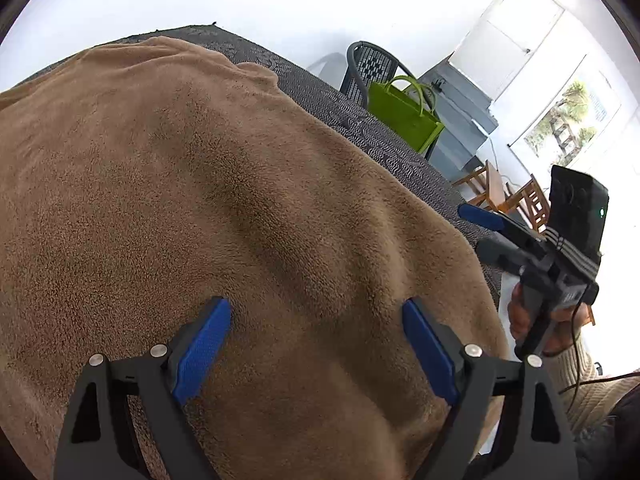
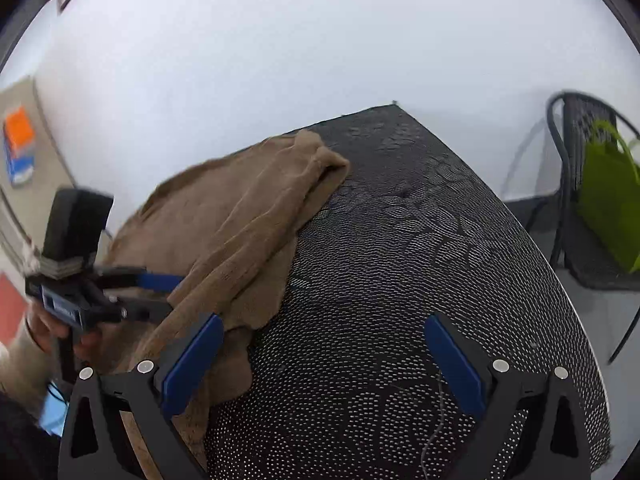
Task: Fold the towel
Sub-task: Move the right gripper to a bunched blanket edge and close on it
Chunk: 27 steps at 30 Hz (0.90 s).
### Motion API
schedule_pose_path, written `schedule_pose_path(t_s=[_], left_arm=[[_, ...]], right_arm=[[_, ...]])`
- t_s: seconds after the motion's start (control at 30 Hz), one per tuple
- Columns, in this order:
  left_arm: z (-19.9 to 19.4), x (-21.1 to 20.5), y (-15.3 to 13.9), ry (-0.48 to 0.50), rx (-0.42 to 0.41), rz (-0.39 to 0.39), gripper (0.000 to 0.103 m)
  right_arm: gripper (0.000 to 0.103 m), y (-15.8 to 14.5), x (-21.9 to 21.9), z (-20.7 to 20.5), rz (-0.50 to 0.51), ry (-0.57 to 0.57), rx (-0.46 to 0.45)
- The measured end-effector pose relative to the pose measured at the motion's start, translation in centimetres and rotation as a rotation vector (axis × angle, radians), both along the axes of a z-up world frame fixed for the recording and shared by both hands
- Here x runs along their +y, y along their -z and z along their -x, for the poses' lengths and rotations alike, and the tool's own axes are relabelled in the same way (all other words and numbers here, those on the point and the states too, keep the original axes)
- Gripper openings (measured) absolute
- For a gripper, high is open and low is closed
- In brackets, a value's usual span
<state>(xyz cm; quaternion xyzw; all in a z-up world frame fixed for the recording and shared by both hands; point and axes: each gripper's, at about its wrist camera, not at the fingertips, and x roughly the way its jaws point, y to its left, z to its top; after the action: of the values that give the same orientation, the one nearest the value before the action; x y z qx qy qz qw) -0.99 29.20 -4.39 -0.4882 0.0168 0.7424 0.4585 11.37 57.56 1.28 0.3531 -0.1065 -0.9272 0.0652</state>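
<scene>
Left claw (image 1: 316,344) is right over the soft brown fleece towel (image 1: 224,184) — blue pads spread wide, nothing pinched, cloth filling the whole gap beneath and running away from it toward the far corner of the tabletop. So the left hand is clearly the nearer one. The right claw (image 2: 324,360) is also wide open and empty, but it's hanging over bare dark dotted tabletop (image 2: 420,248); from there the towel lies off to its left, with the rumpled right edge just by its left finger (image 2: 192,364). The towel's long axis seems to run from the person out to the far bunched corner — my guess is the right claw needs to shift left to reach that edge before any fold starts.
</scene>
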Motion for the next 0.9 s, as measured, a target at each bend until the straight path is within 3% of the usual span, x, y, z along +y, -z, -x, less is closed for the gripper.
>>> schedule_pose_path(t_s=[0.23, 0.3, 0.37, 0.47, 0.73, 0.87, 0.9], left_arm=[[0.2, -0.6, 0.1, -0.003, -0.004, -0.033, 0.09], [0.2, -0.8, 0.2, -0.003, -0.004, -0.042, 0.09], [0.4, -0.3, 0.4, -0.004, -0.009, -0.053, 0.09], [0.5, -0.1, 0.5, -0.006, -0.016, -0.063, 0.09], [0.7, -0.2, 0.7, -0.008, -0.026, -0.086, 0.09], [0.8, -0.3, 0.8, -0.008, -0.03, -0.092, 0.09], [0.8, -0.3, 0.9, -0.009, -0.032, -0.095, 0.09]], right_arm=[[0.102, 1.0, -1.7, 1.9, -0.089, 0.017, -0.056], [0.097, 1.3, -1.9, 2.1, -0.105, 0.0, -0.052], [0.069, 1.3, -2.6, 2.3, -0.105, -0.039, -0.071], [0.055, 1.4, -3.8, 2.5, -0.097, -0.097, -0.108], [0.055, 2.1, -3.7, 3.1, 0.152, -0.179, -0.165], [0.054, 2.2, -4.9, 3.8, 0.148, -0.22, -0.17], [0.05, 2.2, -5.1, 3.9, 0.146, -0.232, -0.168]])
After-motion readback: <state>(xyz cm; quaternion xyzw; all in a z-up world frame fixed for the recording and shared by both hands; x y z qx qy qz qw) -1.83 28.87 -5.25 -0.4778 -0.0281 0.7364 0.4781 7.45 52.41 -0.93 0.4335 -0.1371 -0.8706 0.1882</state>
